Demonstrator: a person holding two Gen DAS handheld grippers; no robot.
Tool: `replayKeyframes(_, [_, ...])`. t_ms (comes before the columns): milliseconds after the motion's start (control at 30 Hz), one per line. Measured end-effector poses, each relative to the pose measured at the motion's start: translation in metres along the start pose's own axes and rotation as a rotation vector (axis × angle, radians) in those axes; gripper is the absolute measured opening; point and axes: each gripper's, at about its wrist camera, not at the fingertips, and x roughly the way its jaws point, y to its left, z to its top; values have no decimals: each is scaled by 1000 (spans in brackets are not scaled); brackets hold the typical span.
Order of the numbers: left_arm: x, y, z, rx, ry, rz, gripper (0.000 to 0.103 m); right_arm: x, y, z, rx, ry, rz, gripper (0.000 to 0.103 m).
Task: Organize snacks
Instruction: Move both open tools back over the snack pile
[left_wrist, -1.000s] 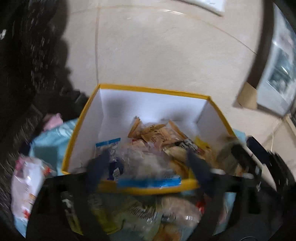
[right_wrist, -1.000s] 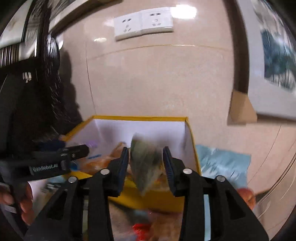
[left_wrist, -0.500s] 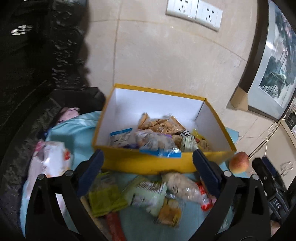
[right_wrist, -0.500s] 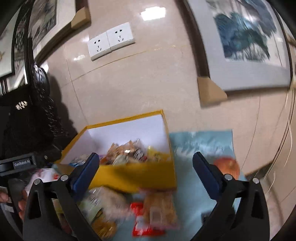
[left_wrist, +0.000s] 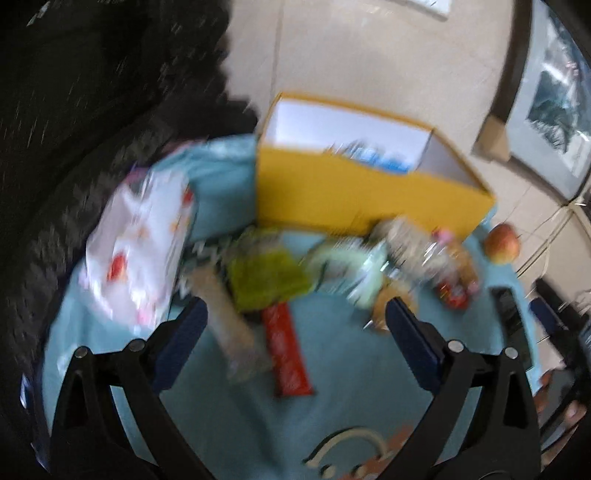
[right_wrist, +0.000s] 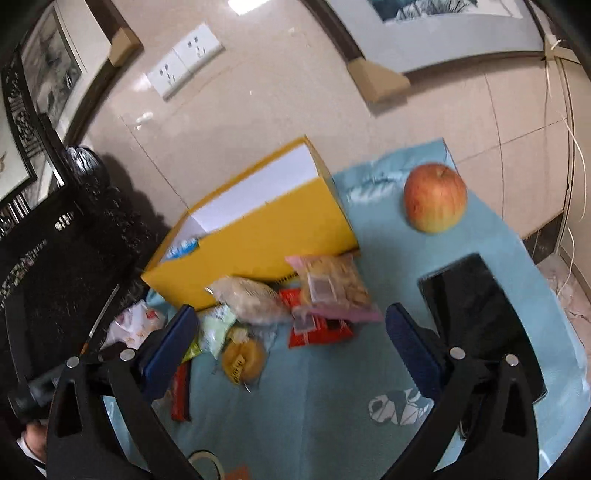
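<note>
A yellow box (left_wrist: 362, 192) (right_wrist: 266, 236) with a white inside stands at the back of the blue cloth, snack packs showing over its rim. Loose snacks lie in front of it: a green pack (left_wrist: 269, 277), a red bar (left_wrist: 288, 347), a tan wrapped bar (left_wrist: 229, 317), a clear cracker pack (right_wrist: 332, 284), a puffed-snack bag (right_wrist: 251, 299), a round yellow cake (right_wrist: 243, 360) and a red packet (right_wrist: 317, 328). My left gripper (left_wrist: 295, 343) hangs open above the red bar, nothing between its fingers. My right gripper (right_wrist: 291, 347) is open and empty above the round cake.
A white printed bag (left_wrist: 140, 243) lies left of the box. An apple (right_wrist: 436, 197) (left_wrist: 502, 243) sits at the right, a black tablet (right_wrist: 480, 317) nearer. Dark carved furniture (right_wrist: 55, 240) borders the left. A tiled wall with sockets (right_wrist: 184, 61) and framed pictures stands behind.
Both grippers have drawn back from the box toward the near side of the cloth. The right gripper let go of a grey-green pack over the box and opened wide, and its view rolled.
</note>
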Motion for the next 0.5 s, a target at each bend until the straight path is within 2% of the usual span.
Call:
replayKeyframes(167, [19,20,-25,-49,28,59,99,6,7,-5,-51,22,3,102])
replayKeyframes(500, [46,34,-22,-101,83,103,98,5,9,-4,-62,14,17,102])
